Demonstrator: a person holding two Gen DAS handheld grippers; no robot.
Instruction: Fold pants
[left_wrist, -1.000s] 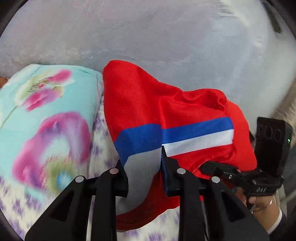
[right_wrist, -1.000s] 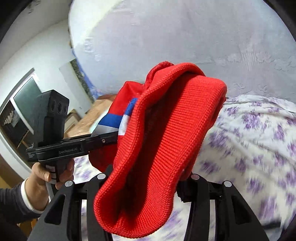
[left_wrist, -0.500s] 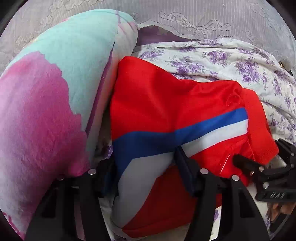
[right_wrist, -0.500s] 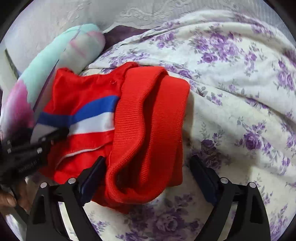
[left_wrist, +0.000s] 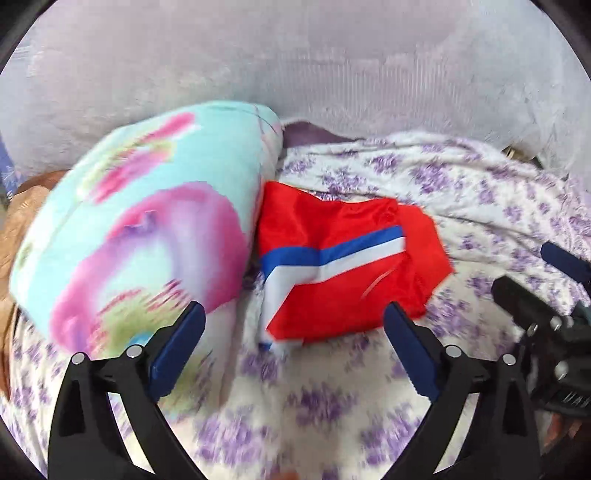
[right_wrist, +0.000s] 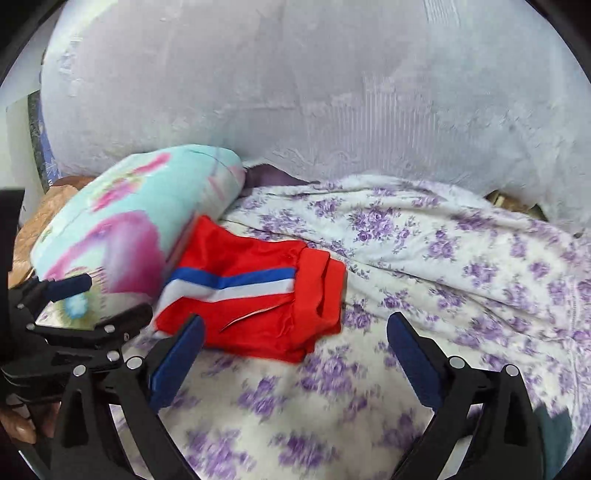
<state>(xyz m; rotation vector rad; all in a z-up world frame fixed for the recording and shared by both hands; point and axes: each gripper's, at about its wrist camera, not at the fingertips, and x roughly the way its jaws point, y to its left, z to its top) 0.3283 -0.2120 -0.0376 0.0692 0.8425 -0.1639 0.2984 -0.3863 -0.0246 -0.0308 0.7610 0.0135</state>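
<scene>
The folded red pants (left_wrist: 332, 225) (right_wrist: 251, 258), with a blue and white stripe, lie on the bed with their left edge against a pillow. My left gripper (left_wrist: 293, 317) hovers just short of their near edge. Its jaws are opening wide, and its pads (left_wrist: 177, 343) touch no cloth. My right gripper (right_wrist: 295, 325) hangs over the pants' waistband end. Its jaws are opening too, with nothing pressed between its pads (right_wrist: 413, 354). Each gripper shows at the edge of the other's view.
A teal pillow (left_wrist: 140, 240) (right_wrist: 129, 206) with pink flowers lies left of the pants. The white sheet (left_wrist: 332, 406) (right_wrist: 443, 258) with purple flowers covers the bed. A pale lilac lace drape (right_wrist: 295, 92) hangs behind. A hand (right_wrist: 22, 424) shows at the lower left.
Both grippers let go of the pants and opened wide. The pants went from hanging in the air to lying on the bed beside the pillow. Both grippers have drawn back.
</scene>
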